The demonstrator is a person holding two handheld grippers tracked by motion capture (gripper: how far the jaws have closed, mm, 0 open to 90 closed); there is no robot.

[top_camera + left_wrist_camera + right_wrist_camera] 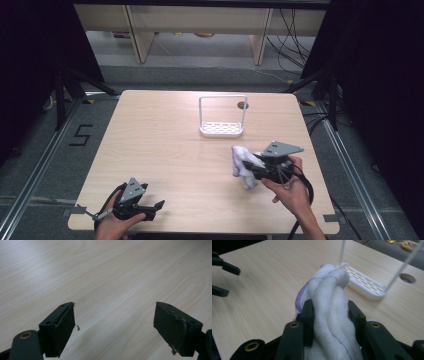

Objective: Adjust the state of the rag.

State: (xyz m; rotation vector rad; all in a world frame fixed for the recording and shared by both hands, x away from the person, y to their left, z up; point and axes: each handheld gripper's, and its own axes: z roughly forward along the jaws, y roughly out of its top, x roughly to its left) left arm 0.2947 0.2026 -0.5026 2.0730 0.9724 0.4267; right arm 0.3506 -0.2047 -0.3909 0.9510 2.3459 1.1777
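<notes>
The right gripper (252, 167) has its two black jaws clamped on a bunched white cloth (242, 167) with a thin purple edge line; in the right gripper view the cloth (329, 305) bulges up between the pads and spills out past them on both sides, so the jaws stand partly closed with the fabric squeezed between them. In the high view the cloth hangs from that gripper over the right half of the wooden table (165, 145), its lower end close to the tabletop, though whether it touches the wood I cannot tell. Just beyond it, toward the far edge of the table, stands a white rack (222, 117) with a slotted base and a thin wire frame rising from it, apart from the cloth. Beside the rack a small round hole (243, 105) sits in the tabletop. The left gripper (155, 207) rests low near the front left corner of the table, and in the left gripper view its jaws stand wide apart with bare wood between them, holding nothing.
</notes>
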